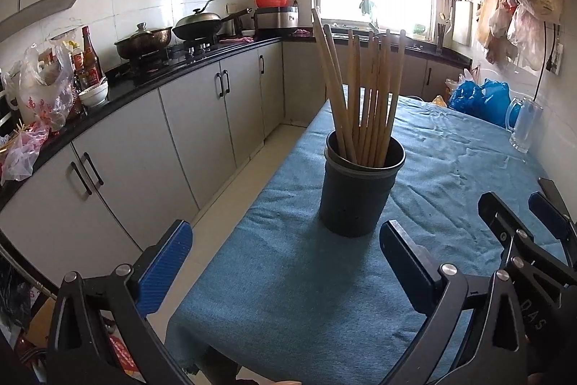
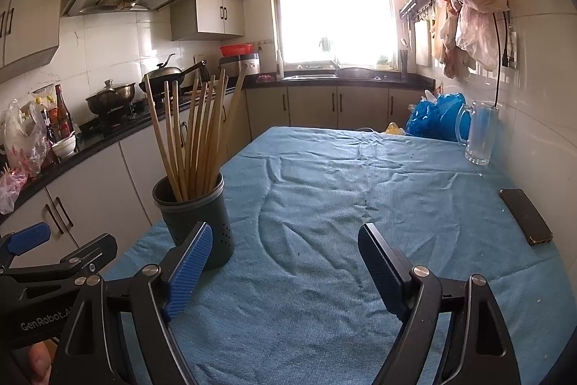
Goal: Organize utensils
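Chopsticks all in the holder, both tools empty.

The chopsticks (image 1: 364, 89) stand upright in the dark holder (image 1: 360, 190) near the left edge of the blue-clothed table (image 2: 342, 186). The left tool (image 1: 285, 251) and right tool (image 2: 285, 258) gape wide, holding nothing. No loose utensils show; the sorting looks finished or nearly so.

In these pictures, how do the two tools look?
Both the left tool and the right tool have black metal frames with silver rivets and blue textured pads. White lettering "GenRobot" marks the left one's body. No sleeves show.
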`<state>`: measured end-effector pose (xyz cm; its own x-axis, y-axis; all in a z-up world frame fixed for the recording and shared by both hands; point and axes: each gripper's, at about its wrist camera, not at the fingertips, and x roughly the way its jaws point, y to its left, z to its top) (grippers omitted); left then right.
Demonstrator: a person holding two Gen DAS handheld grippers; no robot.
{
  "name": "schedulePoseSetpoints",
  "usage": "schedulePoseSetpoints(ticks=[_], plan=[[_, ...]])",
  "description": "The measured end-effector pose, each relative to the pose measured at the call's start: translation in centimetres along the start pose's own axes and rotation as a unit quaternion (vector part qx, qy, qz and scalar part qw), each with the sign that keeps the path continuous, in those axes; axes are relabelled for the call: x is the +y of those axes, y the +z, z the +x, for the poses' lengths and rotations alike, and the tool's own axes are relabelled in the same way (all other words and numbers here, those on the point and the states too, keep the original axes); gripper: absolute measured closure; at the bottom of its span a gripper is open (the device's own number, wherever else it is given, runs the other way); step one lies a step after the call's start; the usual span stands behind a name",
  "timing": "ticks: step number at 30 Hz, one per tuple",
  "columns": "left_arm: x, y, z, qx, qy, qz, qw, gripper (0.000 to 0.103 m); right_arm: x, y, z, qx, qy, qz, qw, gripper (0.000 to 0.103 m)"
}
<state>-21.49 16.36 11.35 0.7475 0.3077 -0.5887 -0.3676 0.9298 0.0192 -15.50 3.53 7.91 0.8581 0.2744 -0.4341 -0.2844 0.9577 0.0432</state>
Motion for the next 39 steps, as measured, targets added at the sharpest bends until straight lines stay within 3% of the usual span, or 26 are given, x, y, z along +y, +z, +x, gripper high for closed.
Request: schedulePoseSetpoints(ticks=[39], plan=[[0.71,-0.52,0.97,0.009,0.013,-0.002,0.9999,0.0,-0.23,0.21,-0.58,-0.015,-0.009,0.004,1.0,0.014]])
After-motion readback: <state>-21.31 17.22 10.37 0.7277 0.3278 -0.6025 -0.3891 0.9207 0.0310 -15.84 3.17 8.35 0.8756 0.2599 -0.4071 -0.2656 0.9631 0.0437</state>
